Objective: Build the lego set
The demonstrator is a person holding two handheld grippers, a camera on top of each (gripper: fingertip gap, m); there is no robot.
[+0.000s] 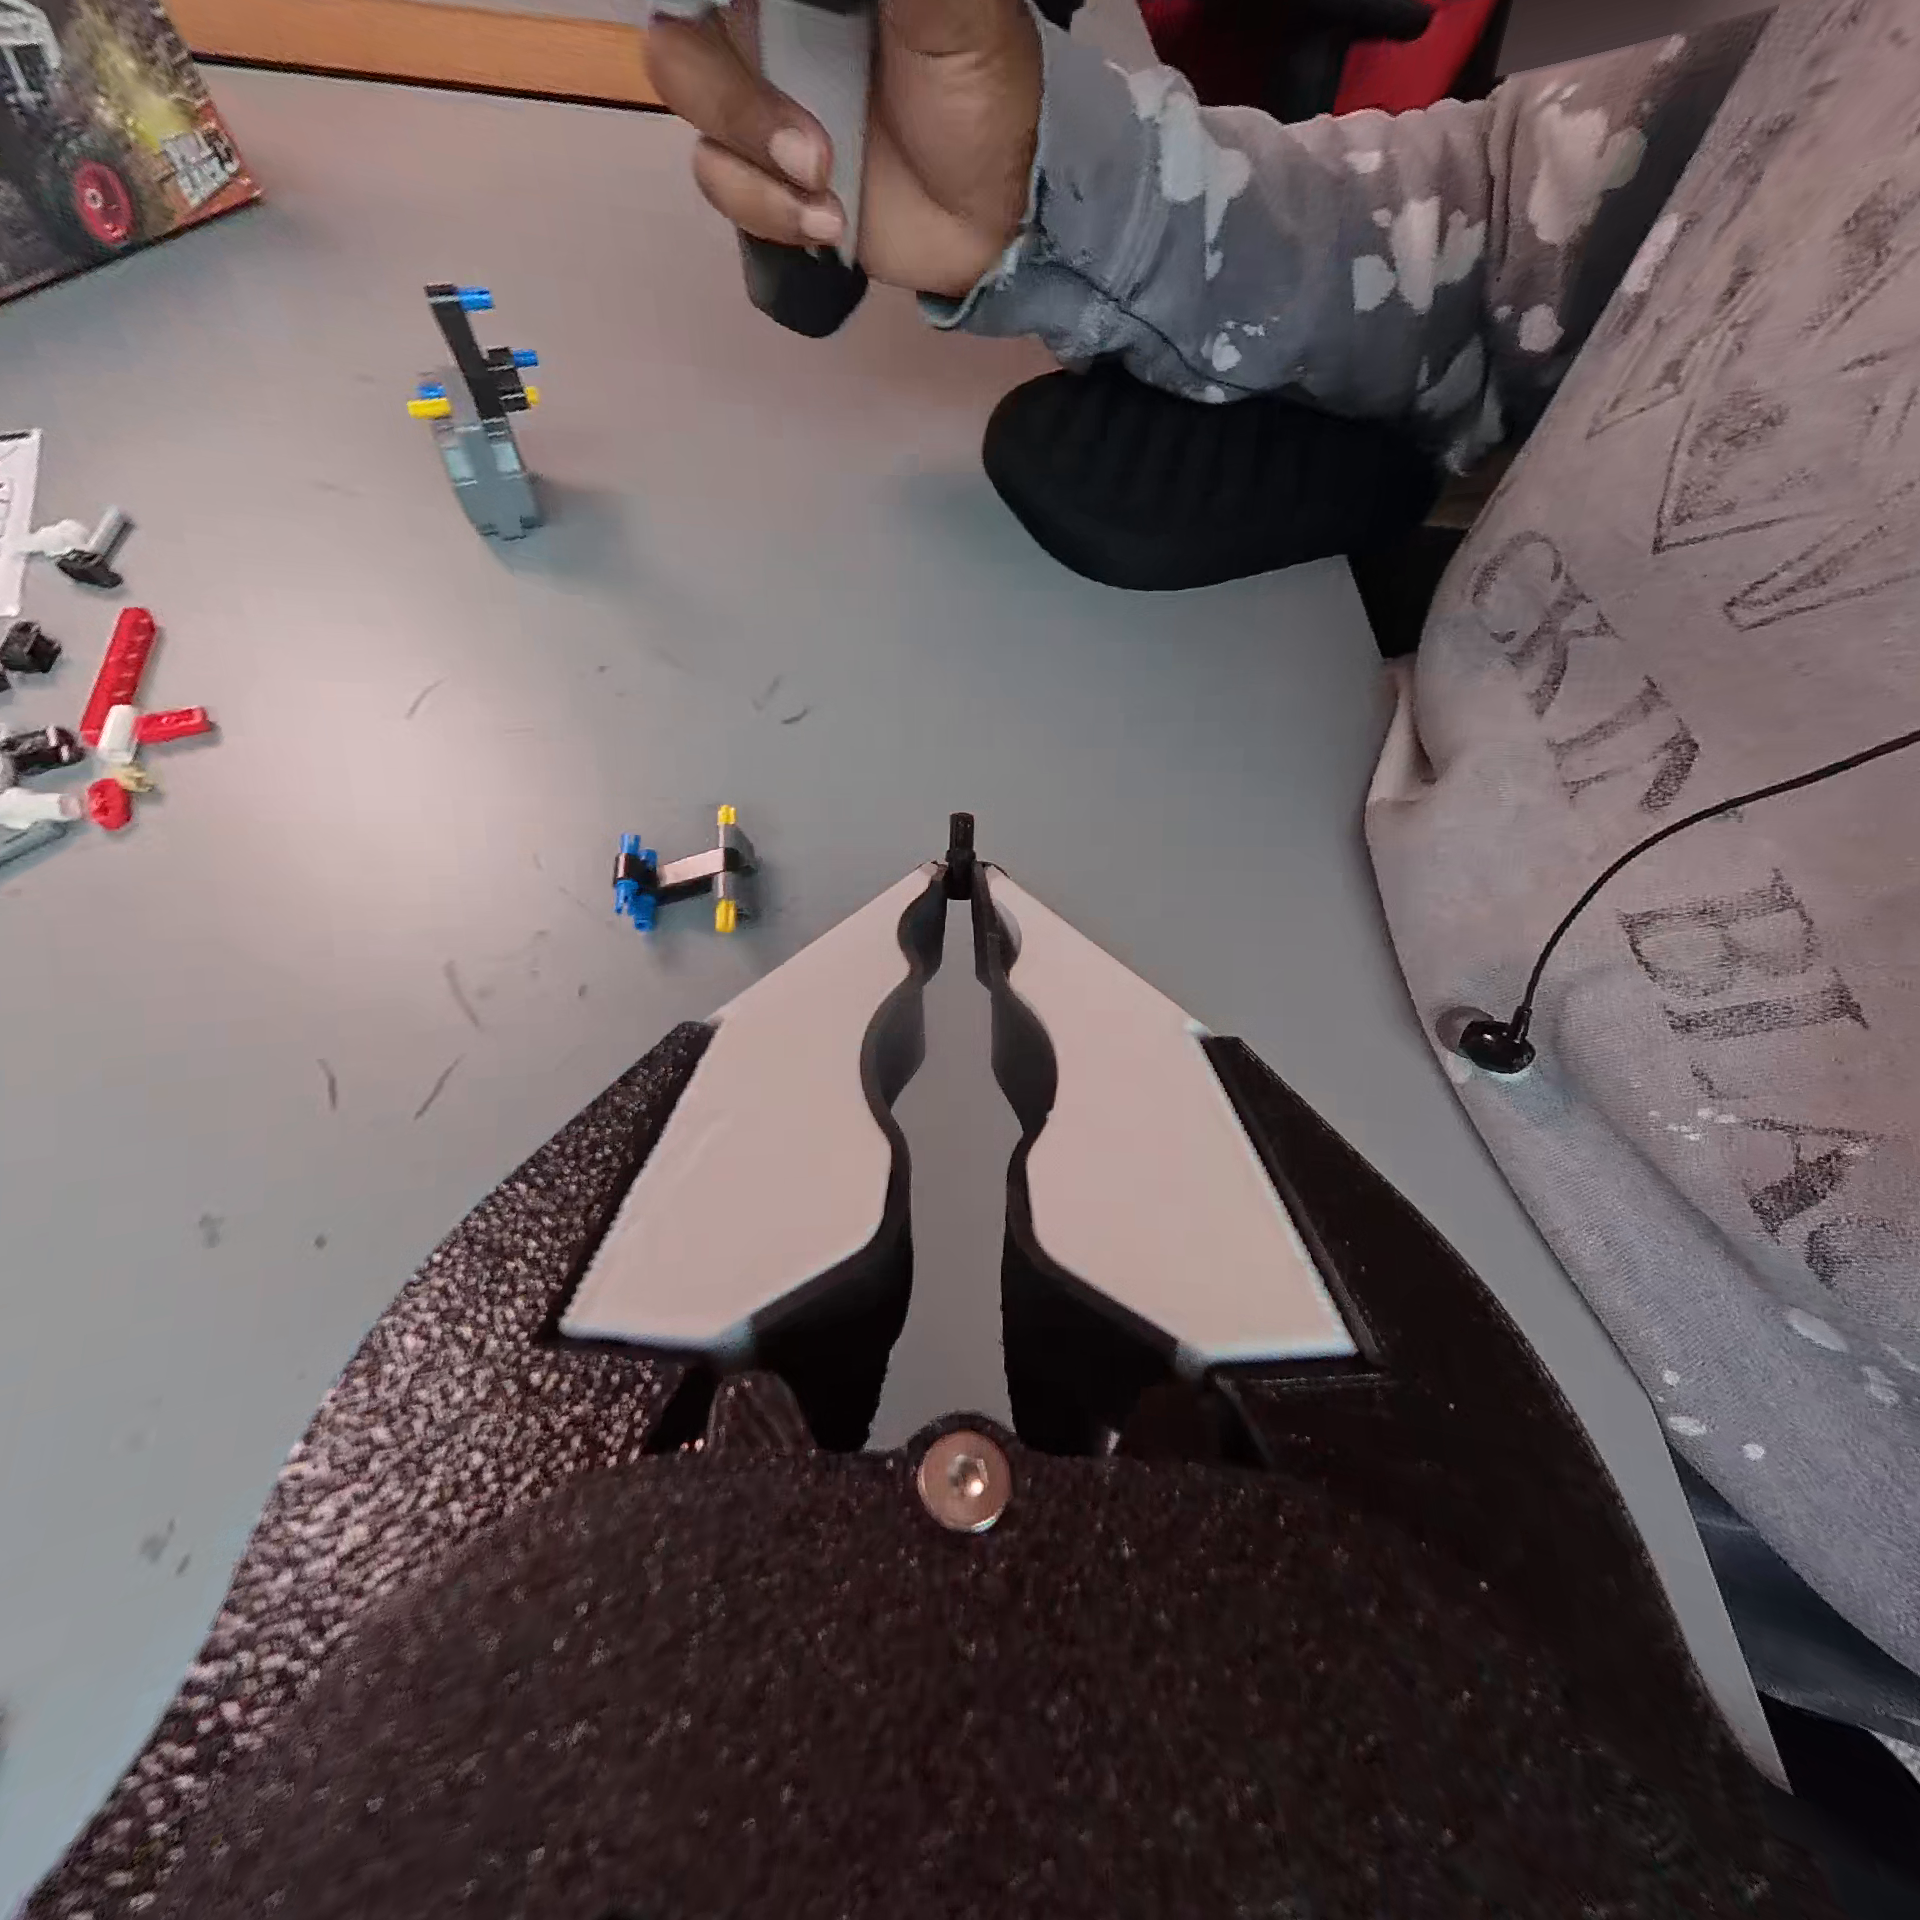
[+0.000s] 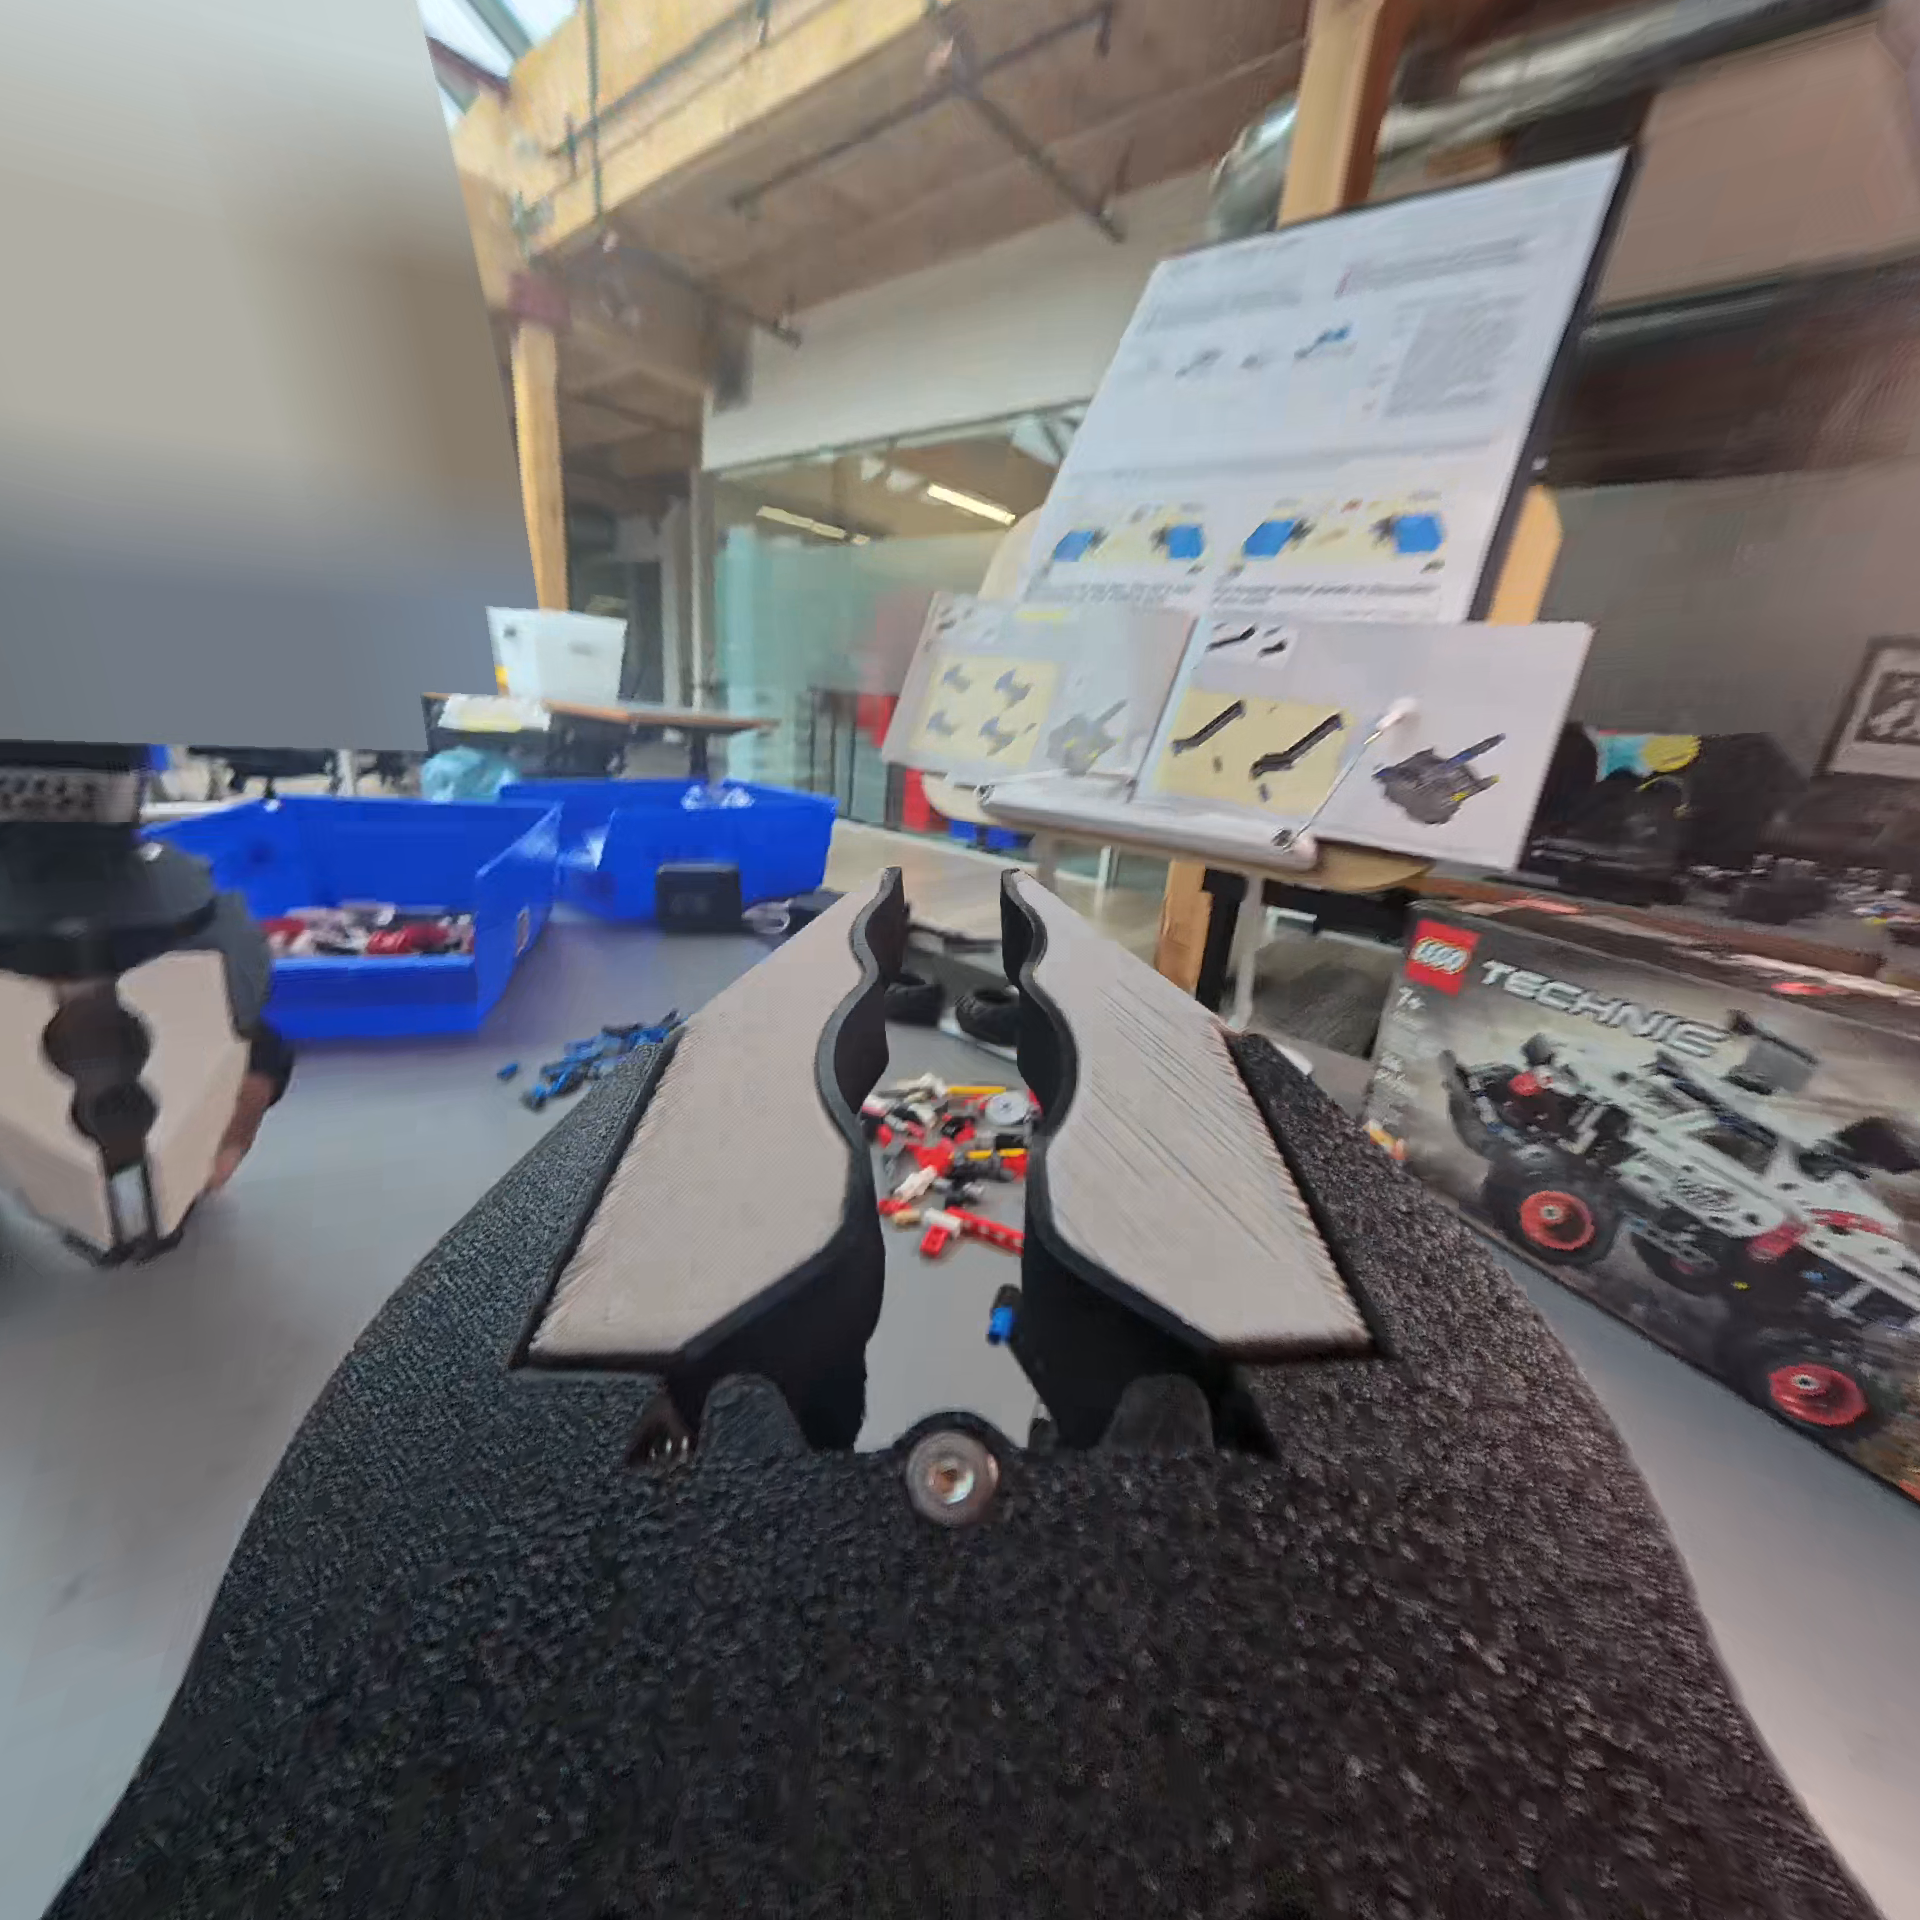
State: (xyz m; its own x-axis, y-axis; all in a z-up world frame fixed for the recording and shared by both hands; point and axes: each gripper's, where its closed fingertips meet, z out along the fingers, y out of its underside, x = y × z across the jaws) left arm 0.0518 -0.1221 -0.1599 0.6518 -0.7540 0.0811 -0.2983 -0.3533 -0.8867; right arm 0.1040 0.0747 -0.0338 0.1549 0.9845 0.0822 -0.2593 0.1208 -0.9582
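1. The left gripper (image 1: 961, 868), frame centre, is clamped on a small black pin (image 1: 961, 834), likely meant for the small sub-assembly (image 1: 686, 871) lying just left of it.
2. The right gripper (image 2: 951, 914) points level across the table (image 2: 312, 1299), jaws apart and empty, loose parts (image 2: 951, 1164) beyond.
3. A taller assembly (image 1: 480, 416) stands upper left.

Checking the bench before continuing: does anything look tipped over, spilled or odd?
Nothing is damaged. The small grey-and-black lego assembly with blue and yellow pins lies flat on the grey table, while the taller grey-and-black assembly stands upright.
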